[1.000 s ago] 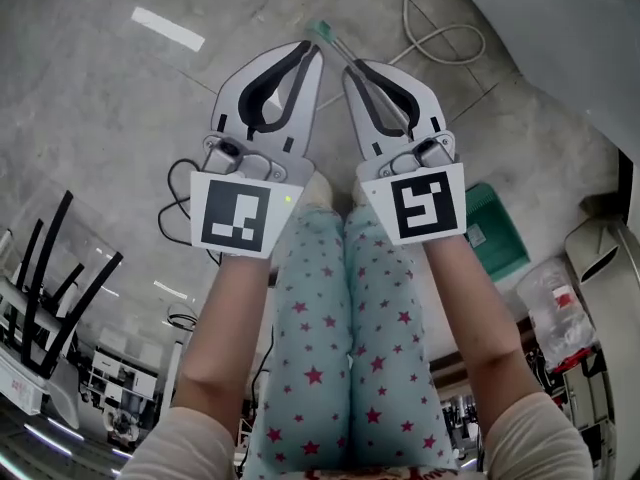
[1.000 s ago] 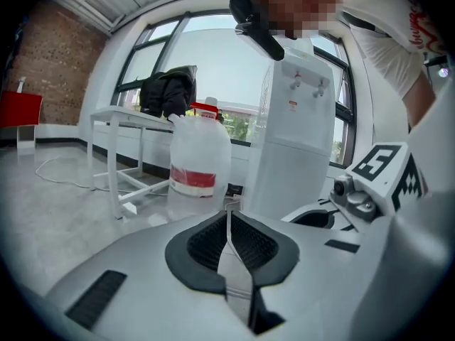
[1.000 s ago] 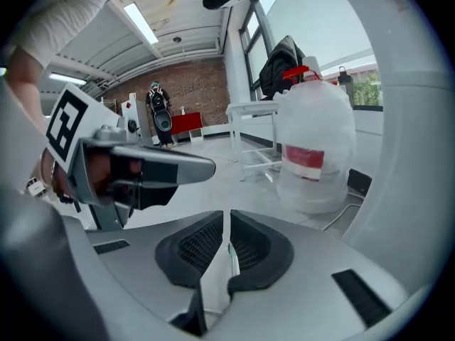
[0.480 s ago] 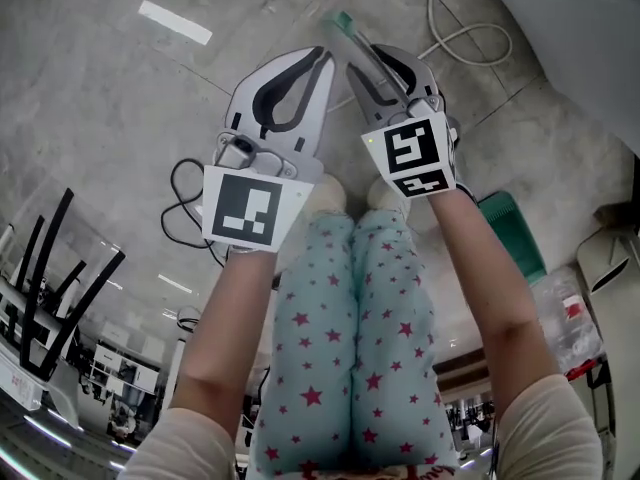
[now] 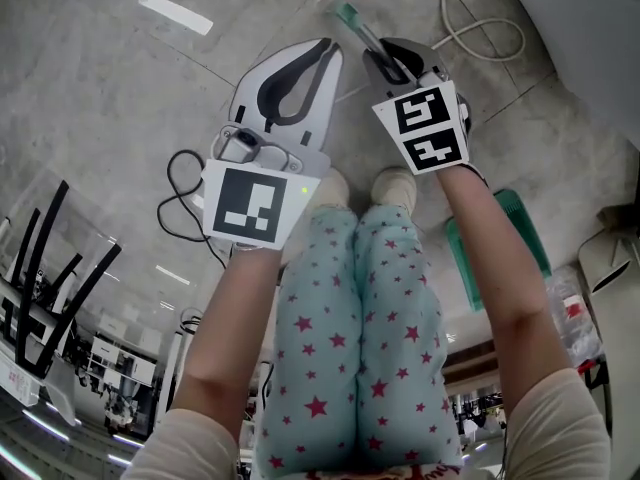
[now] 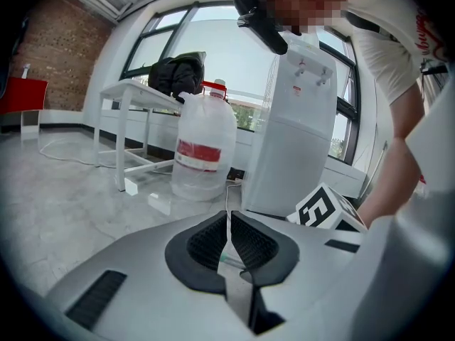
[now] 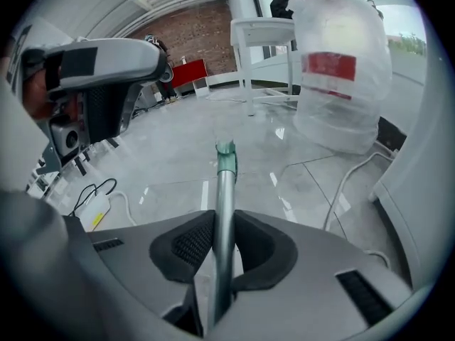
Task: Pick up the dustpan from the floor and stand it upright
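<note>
The dustpan lies on the floor, its green pan (image 5: 500,253) to the right of the person's legs. Its thin metal handle (image 5: 363,34) runs up and left to a green tip (image 5: 345,13). My right gripper (image 5: 385,58) points steeply down. Its jaws have just been closing, with the handle between them. In the right gripper view the handle (image 7: 224,204) passes straight through the right gripper (image 7: 223,241), and both black pads press on it. My left gripper (image 5: 327,54) hovers just left of the handle with nothing in it. In its own view the left gripper (image 6: 228,227) shows its pads together.
A white cable (image 5: 480,33) loops on the floor beyond the handle. A black cable with an adapter (image 5: 182,203) lies to the left. A large water jug (image 7: 341,69), a white dispenser (image 6: 295,133) and a white table (image 6: 135,98) stand nearby. Black chair legs (image 5: 45,268) are at far left.
Both grippers have sunk toward the floor. The right one tipped further down, opened around the handle and closed on it. The left one only sank a little.
</note>
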`<state>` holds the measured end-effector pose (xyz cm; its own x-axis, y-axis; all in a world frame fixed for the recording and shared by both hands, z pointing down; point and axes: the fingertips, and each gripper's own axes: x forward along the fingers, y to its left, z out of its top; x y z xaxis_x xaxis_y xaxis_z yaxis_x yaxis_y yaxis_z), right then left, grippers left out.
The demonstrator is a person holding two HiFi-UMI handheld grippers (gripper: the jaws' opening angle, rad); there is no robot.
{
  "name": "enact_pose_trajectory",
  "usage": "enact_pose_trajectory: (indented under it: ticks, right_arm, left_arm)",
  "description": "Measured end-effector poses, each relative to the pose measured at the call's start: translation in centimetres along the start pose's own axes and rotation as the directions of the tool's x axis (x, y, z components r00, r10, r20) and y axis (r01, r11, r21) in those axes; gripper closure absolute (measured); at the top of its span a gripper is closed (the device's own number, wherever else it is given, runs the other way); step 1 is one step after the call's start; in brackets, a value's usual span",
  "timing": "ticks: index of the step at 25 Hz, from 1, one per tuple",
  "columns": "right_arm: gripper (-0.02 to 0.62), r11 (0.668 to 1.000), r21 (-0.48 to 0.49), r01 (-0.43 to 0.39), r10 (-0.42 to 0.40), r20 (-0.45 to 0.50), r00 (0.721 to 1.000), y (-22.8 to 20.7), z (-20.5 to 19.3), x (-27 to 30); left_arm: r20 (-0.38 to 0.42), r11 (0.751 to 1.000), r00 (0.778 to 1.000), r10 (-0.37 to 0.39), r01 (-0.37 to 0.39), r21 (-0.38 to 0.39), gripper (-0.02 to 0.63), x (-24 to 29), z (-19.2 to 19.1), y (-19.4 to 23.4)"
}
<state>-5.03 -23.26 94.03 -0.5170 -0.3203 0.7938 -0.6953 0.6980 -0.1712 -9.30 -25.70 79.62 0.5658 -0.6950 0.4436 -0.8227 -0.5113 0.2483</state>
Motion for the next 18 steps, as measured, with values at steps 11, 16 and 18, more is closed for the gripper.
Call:
enact_pose_trajectory:
  ticks: [11,16,18]
  right_arm:
    - [0.495,1.0,-0.013,0.027,-0.026,0.064,0.998,2.0,4.5,-9.5]
    - [0.495,0.999,-0.01,0.039,-0.038,0.089,0.995,2.8,6.1,-15.3]
    - [0.495,0.999,-0.006,0.047,-0.046,0.101,0.994,3.1,6.4,-17.9]
  left_arm:
    - [-0.004,0.999,0.999,-0.037,0.037,0.01,0.571,-2.8,6.9,-4.1]
    - [-0.014,0.997,0.997,-0.071,0.071,0.016,0.571,-5.0,10.0,-7.2]
    - [-0.008,0.995,0.995,-0.096,0.096,0.013,0.571,-5.5,11.4,-9.1]
